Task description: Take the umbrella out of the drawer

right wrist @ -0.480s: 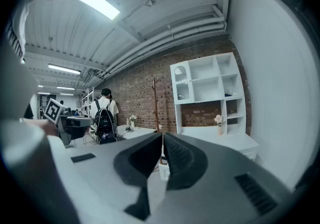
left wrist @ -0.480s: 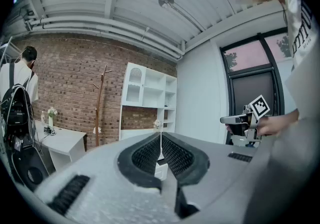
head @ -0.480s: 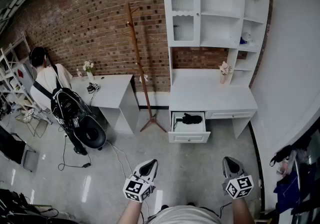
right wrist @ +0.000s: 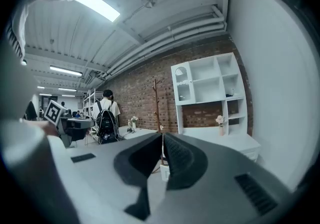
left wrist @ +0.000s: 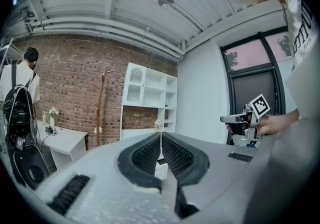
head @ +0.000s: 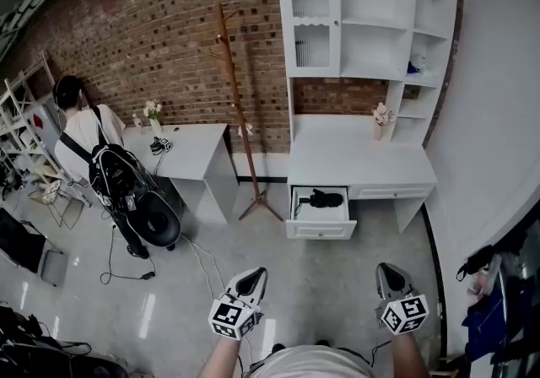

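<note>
A black folded umbrella [head: 325, 197] lies in the open drawer [head: 320, 229] of a white desk [head: 359, 157] across the room. Both grippers are far from it, held near my body at the bottom of the head view. My left gripper [head: 252, 280] is shut and empty, its ribbed pads [left wrist: 150, 152] touching. My right gripper [head: 385, 275] is also shut, with nothing between its pads [right wrist: 178, 158]. In the left gripper view the right gripper [left wrist: 241, 118] shows at the right with a hand on it.
A wooden coat stand [head: 239, 115] rises left of the desk. Farther left stands a small white table [head: 190, 159], and a person with a black backpack [head: 118, 175] by an office chair [head: 160, 223]. A white shelf unit [head: 367, 22] tops the desk. Cables [head: 198, 258] cross the glossy floor.
The head view has shifted slightly, so the room sits a little lower and to the right. Both grippers keep their places and stay shut.
</note>
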Motion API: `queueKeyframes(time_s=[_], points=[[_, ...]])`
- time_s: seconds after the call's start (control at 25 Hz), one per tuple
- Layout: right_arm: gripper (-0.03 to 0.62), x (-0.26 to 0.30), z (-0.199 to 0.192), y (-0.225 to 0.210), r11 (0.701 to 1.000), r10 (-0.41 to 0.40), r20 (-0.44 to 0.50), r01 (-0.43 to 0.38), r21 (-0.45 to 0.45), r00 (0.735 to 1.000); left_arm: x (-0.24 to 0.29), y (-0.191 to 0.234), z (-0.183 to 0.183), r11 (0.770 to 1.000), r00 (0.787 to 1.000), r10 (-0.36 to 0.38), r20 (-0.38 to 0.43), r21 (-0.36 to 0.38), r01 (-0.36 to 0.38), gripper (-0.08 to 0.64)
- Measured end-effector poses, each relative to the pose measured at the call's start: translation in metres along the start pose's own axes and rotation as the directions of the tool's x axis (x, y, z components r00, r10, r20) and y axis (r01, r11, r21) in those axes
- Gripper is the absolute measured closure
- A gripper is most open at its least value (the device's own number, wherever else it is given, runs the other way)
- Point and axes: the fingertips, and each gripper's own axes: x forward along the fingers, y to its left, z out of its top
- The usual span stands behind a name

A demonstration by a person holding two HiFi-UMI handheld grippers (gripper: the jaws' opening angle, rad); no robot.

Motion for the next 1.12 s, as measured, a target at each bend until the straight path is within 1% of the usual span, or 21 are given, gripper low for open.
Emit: queueKeyframes(time_s=[0.36,0.68,0.84,1.12], points=[[0.559,-0.002,0.0,-0.007,1.0,0.023,0.001,-0.023,0.003,1.0,0.002,-0.012,-0.004,1.0,1.0,0.018,-0.003,-0.011,-0.018,0.534],[0.558,-0.007,-0.003,-0.028,0.999,0.041,-0.002,-0.041,0.005,0.999,0.01,-0.031,-0.01,0.999,0.999,0.044,-0.009,-0.028,-0.044,0.534],[0.558,-0.009,-0.007,-0.037,0.998,0.063,-0.011,-0.063,0.001,0.998,0.013,-0.044,-0.011,0.998,0.998,0.056,-0.01,-0.017,-0.057,0.534],[0.558,-0.014,-0.018,-0.046,0.994,0.11,-0.024,-0.11,-0.006,0.994,0.015,-0.066,-0.02,0.996,0.996,0.086,-0.023,-0.024,-0.086,0.534]])
